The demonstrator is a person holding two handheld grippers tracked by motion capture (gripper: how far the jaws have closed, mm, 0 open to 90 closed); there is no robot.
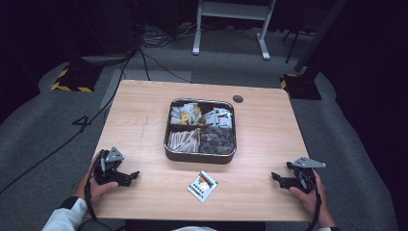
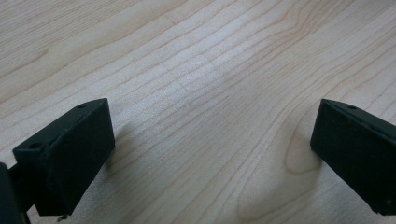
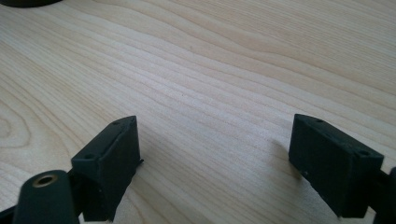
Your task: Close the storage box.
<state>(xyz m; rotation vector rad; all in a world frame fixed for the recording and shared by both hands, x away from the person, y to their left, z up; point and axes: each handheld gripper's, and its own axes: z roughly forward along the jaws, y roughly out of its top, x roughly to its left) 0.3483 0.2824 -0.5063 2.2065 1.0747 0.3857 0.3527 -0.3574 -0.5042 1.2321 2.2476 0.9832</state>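
A dark metal tin (image 1: 199,157) with four compartments of packets sits in the middle of the wooden table (image 1: 144,120). One small white packet (image 1: 202,186) with coloured print lies on the table in front of the tin. My left gripper (image 1: 131,176) rests near the front left edge, held by a hand, jaws wide apart with bare wood between them (image 2: 212,140). My right gripper (image 1: 278,179) rests near the front right, also open over bare wood (image 3: 215,154).
A small dark round disc (image 1: 237,99) sits at the table's back right. Cables run over the grey floor (image 1: 62,139) at the left. A white stand's legs (image 1: 231,29) are behind the table.
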